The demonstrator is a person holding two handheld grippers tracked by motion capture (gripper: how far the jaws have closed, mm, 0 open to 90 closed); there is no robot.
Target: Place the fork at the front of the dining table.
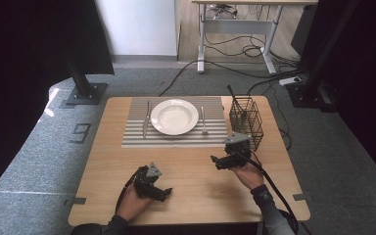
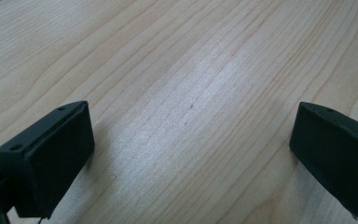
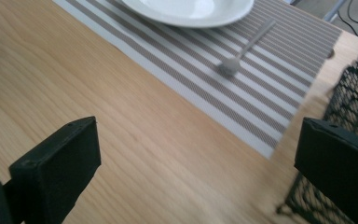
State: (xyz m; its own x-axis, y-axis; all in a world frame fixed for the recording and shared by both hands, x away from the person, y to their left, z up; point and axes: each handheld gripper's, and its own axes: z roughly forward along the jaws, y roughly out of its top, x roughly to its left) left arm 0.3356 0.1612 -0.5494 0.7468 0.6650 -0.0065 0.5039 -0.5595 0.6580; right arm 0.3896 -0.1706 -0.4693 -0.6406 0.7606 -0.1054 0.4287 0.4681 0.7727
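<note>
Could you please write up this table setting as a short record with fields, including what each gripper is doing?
surface: wooden table
placemat: striped, at the table's far middle
plate: white, bare, centred on the placemat
knife: flat on the placemat, left of the plate
spoon: flat on the placemat, right of the plate, bowl toward the person
basket: black wire, far right, a dark utensil standing in it
left gripper: open, nothing between its jaws, low over bare wood
right gripper: open, holding nothing, just in front of the basket
</note>
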